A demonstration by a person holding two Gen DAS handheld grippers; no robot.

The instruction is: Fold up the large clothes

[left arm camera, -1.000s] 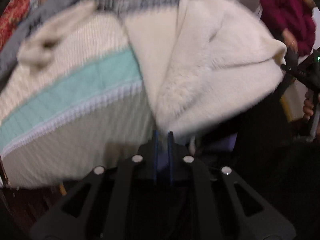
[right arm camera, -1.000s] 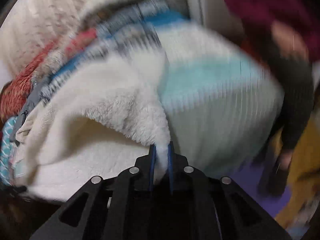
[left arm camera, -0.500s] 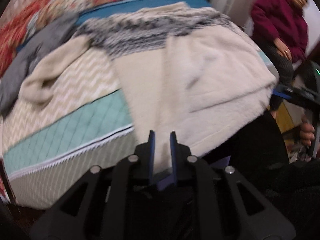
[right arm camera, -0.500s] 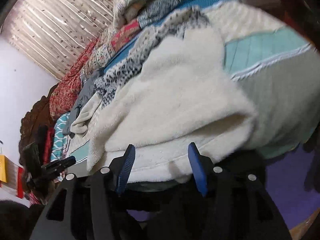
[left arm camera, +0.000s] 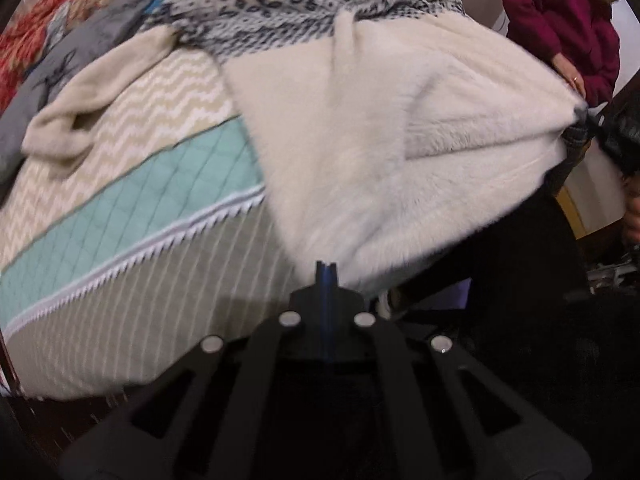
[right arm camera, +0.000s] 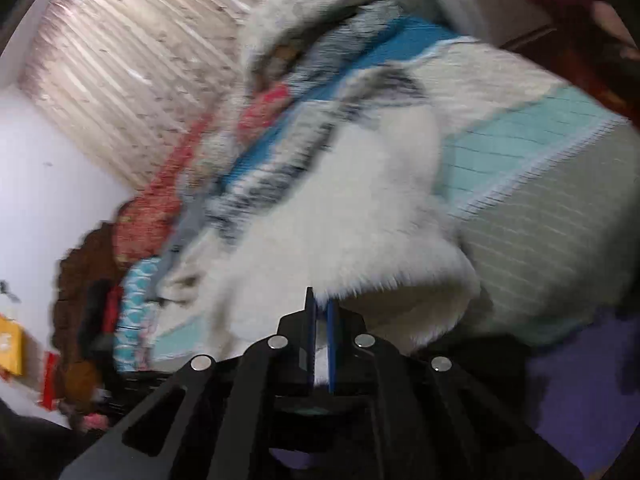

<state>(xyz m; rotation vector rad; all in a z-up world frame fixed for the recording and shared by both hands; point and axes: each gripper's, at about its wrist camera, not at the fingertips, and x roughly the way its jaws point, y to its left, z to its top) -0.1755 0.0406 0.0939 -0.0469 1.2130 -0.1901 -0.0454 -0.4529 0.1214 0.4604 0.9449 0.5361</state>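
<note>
Left gripper [left arm camera: 326,270]: jaws pinched together on the near hem corner of the cream fleece sweater [left arm camera: 384,120]. Right gripper [right arm camera: 320,312]: jaws narrow, white fleece clamped between them at the other hem corner. Sweater lies on the bed [left arm camera: 132,200], hem hanging over the near edge, patterned yoke away from me, one sleeve [left arm camera: 92,96] sprawled out left. Judgement: early stage. One fold crease shows across the body; the sleeve isn't tucked, and no compact fold yet.
</note>
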